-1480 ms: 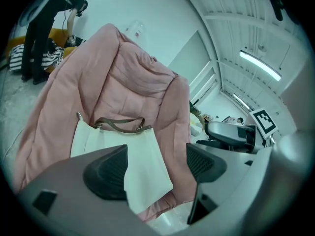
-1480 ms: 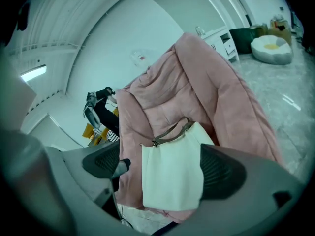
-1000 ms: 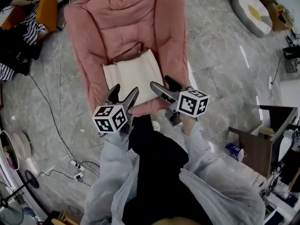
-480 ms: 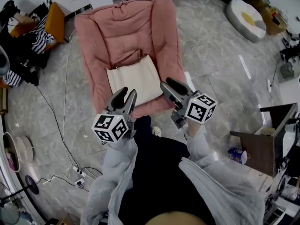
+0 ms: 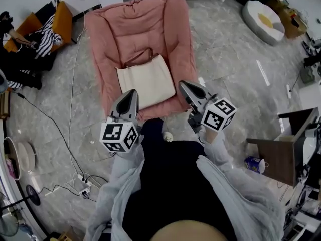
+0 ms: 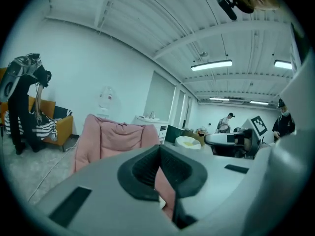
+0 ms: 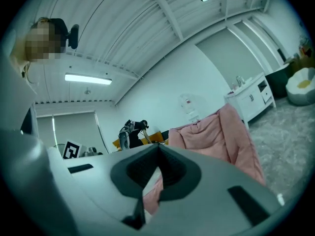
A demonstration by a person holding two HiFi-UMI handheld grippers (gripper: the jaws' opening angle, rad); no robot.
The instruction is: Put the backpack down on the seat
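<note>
The left gripper (image 6: 158, 154) points out across the room with its jaws together, the dark pads meeting and nothing caught between them. Just beyond stands the pink seat (image 6: 110, 136), its back upright. Off to the left a person in dark clothes (image 6: 22, 107) stoops by a yellow sofa (image 6: 60, 126) draped with striped cloth (image 6: 42, 128). From the right, the right gripper (image 6: 212, 139) reaches in level, its marker cube (image 6: 259, 125) behind

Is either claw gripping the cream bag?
No, the left claw and right claw are shut on nothing, while the bag lies on the pink seat.
</note>
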